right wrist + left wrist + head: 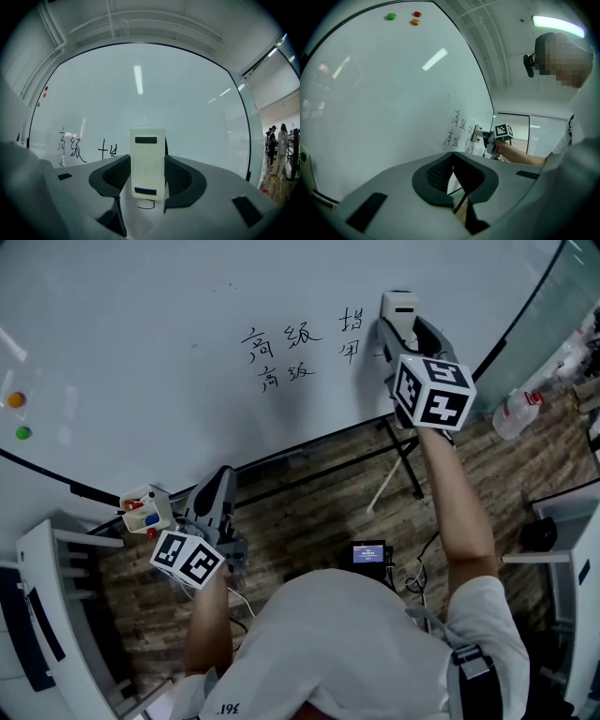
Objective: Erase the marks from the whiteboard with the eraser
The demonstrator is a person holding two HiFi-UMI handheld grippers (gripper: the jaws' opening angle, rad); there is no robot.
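The right gripper (401, 326) had its two jaws clamped on the single white eraser (147, 161), one jaw on each long side, and held it against the whiteboard (187, 296) toward the board's right edge, a little above its bottom edge. The marks (281, 352) were six black handwritten characters in two rows of three. The eraser sat just right of the last character in each row. In the right gripper view, one dark stroke showed just under the eraser's lower end. The left gripper (452, 176) hung low by the board's bottom edge, well apart from the writing. Its jaws were pressed together with nothing between them. Beside it, at the bottom edge, sat a small white holder (145, 509) with red and blue pieces in it. Three round magnets clung near the board's upper left corner: one green (391, 16), one red (417, 14) and one orange (415, 21). Each gripper carried one marker cube, two in all: the right one (433, 390) and the left one (187, 559).
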